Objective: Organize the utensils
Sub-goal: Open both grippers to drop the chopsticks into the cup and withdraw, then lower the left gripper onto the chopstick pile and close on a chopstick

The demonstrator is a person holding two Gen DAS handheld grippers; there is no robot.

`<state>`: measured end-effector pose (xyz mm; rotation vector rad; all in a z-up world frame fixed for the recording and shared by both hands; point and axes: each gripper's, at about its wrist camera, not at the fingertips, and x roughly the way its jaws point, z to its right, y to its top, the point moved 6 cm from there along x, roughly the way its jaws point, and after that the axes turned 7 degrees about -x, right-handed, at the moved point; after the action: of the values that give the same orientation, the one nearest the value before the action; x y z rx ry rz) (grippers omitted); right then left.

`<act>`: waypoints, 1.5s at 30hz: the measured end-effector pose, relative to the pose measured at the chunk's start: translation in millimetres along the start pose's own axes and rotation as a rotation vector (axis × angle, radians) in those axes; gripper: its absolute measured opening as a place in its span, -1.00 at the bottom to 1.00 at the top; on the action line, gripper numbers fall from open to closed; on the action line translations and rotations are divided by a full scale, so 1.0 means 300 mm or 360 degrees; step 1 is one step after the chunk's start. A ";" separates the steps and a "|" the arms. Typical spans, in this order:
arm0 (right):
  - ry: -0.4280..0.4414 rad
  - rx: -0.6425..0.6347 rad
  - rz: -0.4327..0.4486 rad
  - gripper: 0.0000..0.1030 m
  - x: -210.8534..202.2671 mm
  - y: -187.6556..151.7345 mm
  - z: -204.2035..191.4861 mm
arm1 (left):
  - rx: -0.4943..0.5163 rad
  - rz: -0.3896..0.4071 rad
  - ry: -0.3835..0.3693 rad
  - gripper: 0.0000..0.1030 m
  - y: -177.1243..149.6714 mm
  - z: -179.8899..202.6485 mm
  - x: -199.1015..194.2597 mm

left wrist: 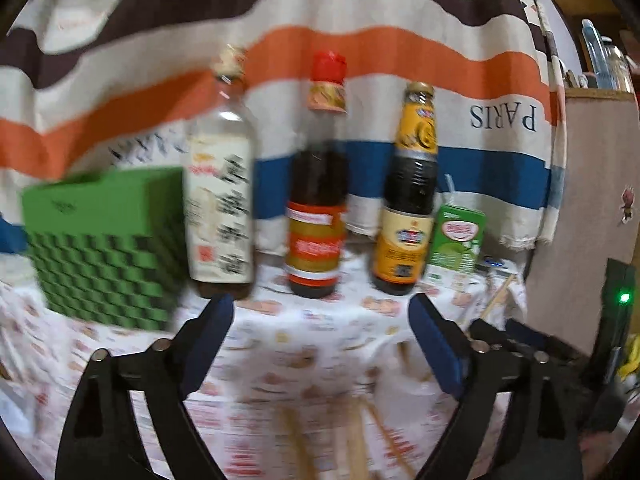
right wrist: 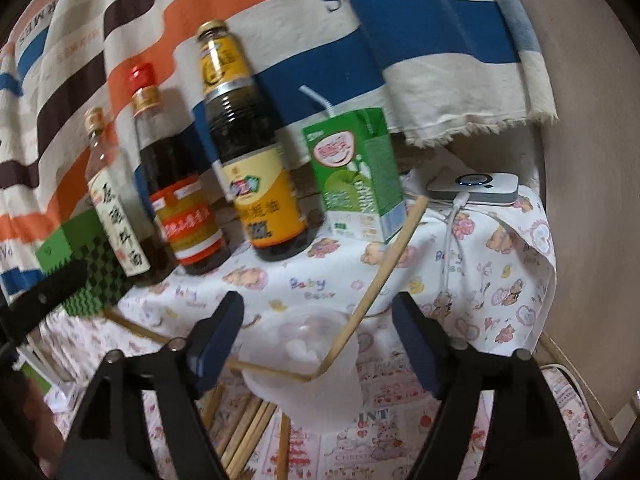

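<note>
Step in hand, as I read it: chopsticks going into the translucent white plastic cup [right wrist: 316,356], w/ one pale bamboo chopstick [right wrist: 384,268] leaning in it, its top end toward 1 o'clock by the green milk carton w/ bent straw [right wrist: 356,176]. A second thin stick lies across the cup's near rim, from 9 o'clock; can't tell if it's in or just resting on top.

Right tool [right wrist: 318,344]: jaws wide apart, nothing pressed between the pads; the cup and the leaning stick sit in the gap but untouched. Left tool [left wrist: 320,344]: also spread wide, empty, only printed cloth of the counter [left wrist: 320,332] between its pads.

More loose bamboo chopsticks [right wrist: 244,428] lie in a bundle on the counter at 6–7 o'clock of the cup, just beside its base. Task's far from done by my guess.

Next move calls for: drop a tool low over the bundle, line the pads across one stick, pinch near one end, then tip it upright over the cup mouth w/o knocking the cup, which looks light.

Pose: both tools point forward and a bit downward at the back row: clear bottle w/ white label [left wrist: 220,208], dark bottle w/ red cap [left wrist: 318,200], dark bottle w/ yellow label [left wrist: 408,208]. Green checkered box [left wrist: 100,240] at 9 o'clock. Left view is blurred.
</note>
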<state>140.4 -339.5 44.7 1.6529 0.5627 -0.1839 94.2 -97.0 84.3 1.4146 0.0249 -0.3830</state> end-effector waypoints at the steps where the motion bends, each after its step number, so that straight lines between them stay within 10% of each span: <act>1: -0.0009 -0.0017 -0.0018 0.54 -0.012 -0.011 -0.006 | 0.0022 0.0019 0.0025 0.92 0.003 -0.020 -0.021; 18: 0.0013 -0.0139 -0.0011 0.83 -0.141 -0.103 -0.112 | 0.0063 -0.0018 0.0217 0.99 -0.136 -0.194 -0.190; 29: -0.0056 -0.0116 -0.0120 1.00 -0.099 -0.161 -0.069 | -0.0017 -0.0622 0.0433 0.99 -0.393 -0.275 0.001; 34: -0.0088 -0.0089 -0.0174 1.00 -0.077 -0.178 -0.040 | -0.0150 -0.0916 0.0332 0.99 -0.513 -0.298 0.060; 45: -0.0132 -0.0107 -0.0274 1.00 -0.047 -0.208 -0.036 | 0.0107 -0.1040 0.0329 0.99 -0.614 -0.198 0.064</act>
<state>97.2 -328.6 -2.5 1.5247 0.6412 -0.3544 73.9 -63.9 -106.1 1.4853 0.6596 -0.7756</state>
